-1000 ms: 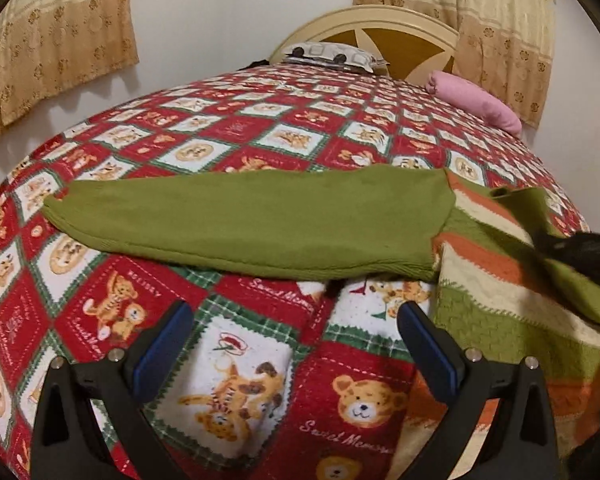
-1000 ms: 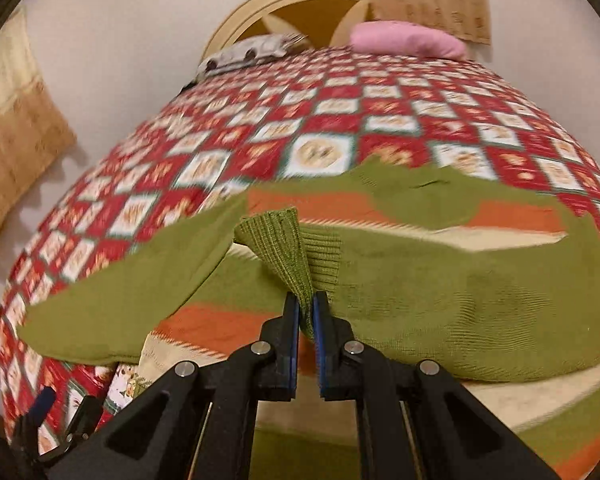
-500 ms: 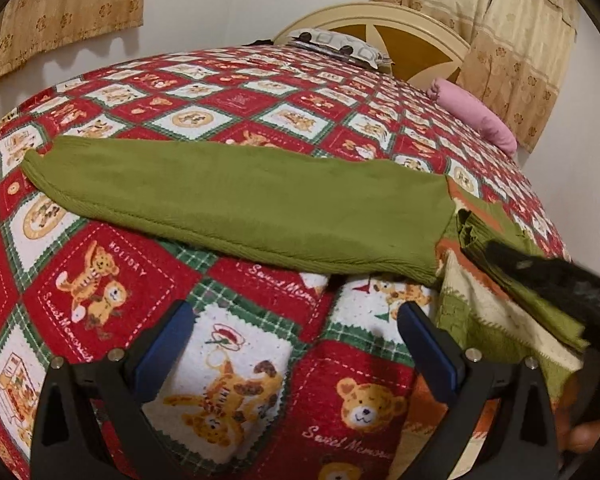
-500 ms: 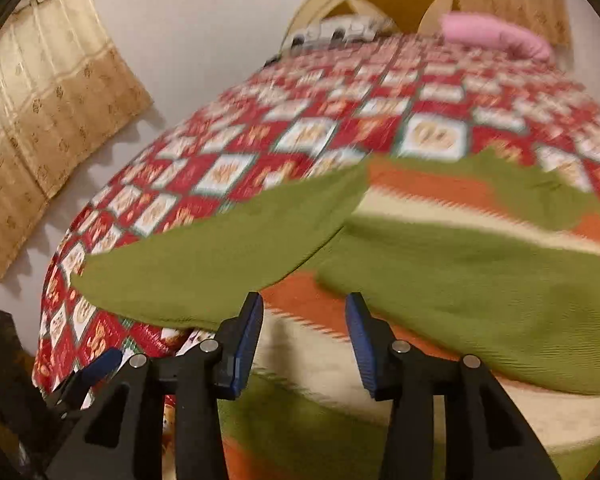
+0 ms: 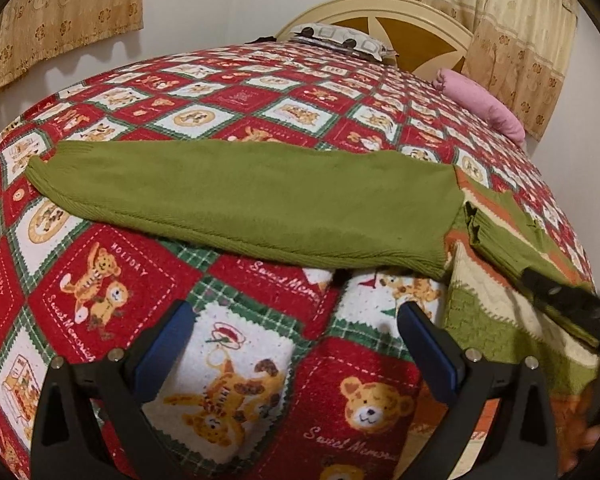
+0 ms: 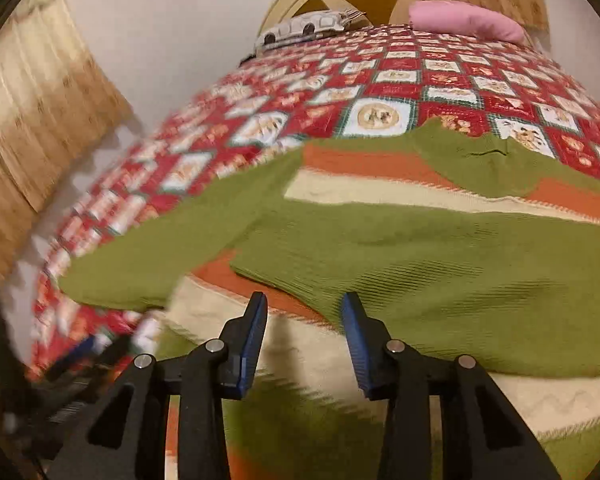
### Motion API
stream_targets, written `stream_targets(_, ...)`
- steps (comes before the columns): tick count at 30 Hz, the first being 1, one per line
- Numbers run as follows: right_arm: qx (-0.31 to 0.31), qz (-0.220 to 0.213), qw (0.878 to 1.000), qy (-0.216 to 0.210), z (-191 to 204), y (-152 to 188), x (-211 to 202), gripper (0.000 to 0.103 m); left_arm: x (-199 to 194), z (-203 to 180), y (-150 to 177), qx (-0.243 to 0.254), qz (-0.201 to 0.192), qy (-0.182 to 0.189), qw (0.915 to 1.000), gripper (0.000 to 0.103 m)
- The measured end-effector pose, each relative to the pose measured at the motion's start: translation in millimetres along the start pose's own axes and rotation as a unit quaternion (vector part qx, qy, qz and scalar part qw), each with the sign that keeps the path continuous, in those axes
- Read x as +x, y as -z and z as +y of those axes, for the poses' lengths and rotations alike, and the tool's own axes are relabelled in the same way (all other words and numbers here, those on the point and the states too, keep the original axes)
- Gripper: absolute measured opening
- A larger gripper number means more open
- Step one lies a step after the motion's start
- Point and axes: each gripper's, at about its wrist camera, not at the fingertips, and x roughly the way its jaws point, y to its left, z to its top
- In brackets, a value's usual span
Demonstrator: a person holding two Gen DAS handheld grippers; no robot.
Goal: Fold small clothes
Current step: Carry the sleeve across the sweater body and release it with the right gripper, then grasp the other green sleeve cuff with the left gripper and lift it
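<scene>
1. Nearest me, my left tongs (image 5: 296,344) stand wide open with nothing between the blue pads, hovering over bare quilt (image 5: 236,360) near the bed's front edge, just short of the outstretched sleeve.

2. My right tongs (image 6: 305,334) are parted about halfway and hold nothing. They hang over the lower part of the sweater (image 6: 440,272), with the end of the folded-in sleeve lying just ahead of the tips.

3. The sweater, green with orange and cream stripes, lies flat on the bed toward its front edge. One sleeve (image 6: 420,276) is laid across the body, so I judge the first sleeve fold done.

4. The other sleeve (image 5: 252,204) lies straight out to the left across the quilt, cuff pointing at the bed's left edge. That is the step I take to be in hand: folding it in.

5. The next move, as I read it, calls for my left tongs to go forward, pinch the sleeve near its cuff and carry it across the body. The knit looks soft and thick, so I would bite deep enough to hold both layers.

6. Farther back lies open quilt, then a patterned pillow (image 5: 340,36) and a pink pillow (image 5: 484,108) by the headboard (image 5: 412,28).
</scene>
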Motion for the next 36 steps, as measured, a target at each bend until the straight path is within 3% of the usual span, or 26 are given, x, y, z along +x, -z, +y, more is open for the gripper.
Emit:
stream_targets(3, 0.031, -0.045, 0.998, 0.029, -32, -6, -37, 0.04, 1, -2, 0, 0.006, 0.004, -0.009, 0.9999, 0.103)
stream_targets(6, 0.045, -0.065, 0.993, 0.09, -81, 1, -74, 0.04, 2, -4, 0, 0.009, 0.006, -0.018, 0.9998, 0.103)
stream_targets(9, 0.065, -0.058, 0.984, 0.156, -137, 20, -104, 0.04, 3, -6, 1, 0.015, 0.009, -0.028, 0.9995, 0.103)
stream_targets(13, 0.097, -0.047, 0.975, 0.196, -197, 48, -135, 0.037, 4, -8, 1, 0.019, 0.01, -0.038, 0.999, 0.103)
stream_targets(15, 0.089, -0.011, 0.968, 0.233, -214, 58, -135, 0.036, 5, -9, 1, 0.022, 0.012, -0.044, 0.9987, 0.103)
stream_targets(16, 0.097, 0.006, 0.968, 0.231, -223, 66, -134, 0.036, 5, -10, 1, 0.023, 0.013, -0.046, 0.9986, 0.103)
stream_targets(19, 0.117, -0.017, 0.968, 0.221, -226, 73, -151, 0.036, 5, -11, 2, 0.024, 0.015, -0.05, 0.9984, 0.103)
stream_targets(22, 0.103, -0.082, 0.966, 0.224, -204, 60, -168, 0.036, 6, -13, 2, 0.027, 0.018, -0.056, 0.9979, 0.103)
stream_targets(25, 0.07, -0.115, 0.964, 0.229, -180, 41, -163, 0.036, 6, -14, 3, 0.032, 0.018, -0.066, 0.9972, 0.103)
stream_targets(28, 0.042, -0.096, 0.97, 0.219, -169, 28, -130, 0.036, 0, -5, 2, 0.011, 0.012, -0.078, 0.9968, 0.103)
stream_targets(31, 0.037, -0.027, 0.973, 0.226, -175, 39, -90, 0.036, -13, 19, -5, -0.012, 0.006, -0.08, 0.9967, 0.103)
stream_targets(36, 0.061, -0.041, 0.978, 0.194, -187, 44, -96, 0.036, -40, 98, -38, -0.091, -0.044, -0.128, 0.9866, 0.103)
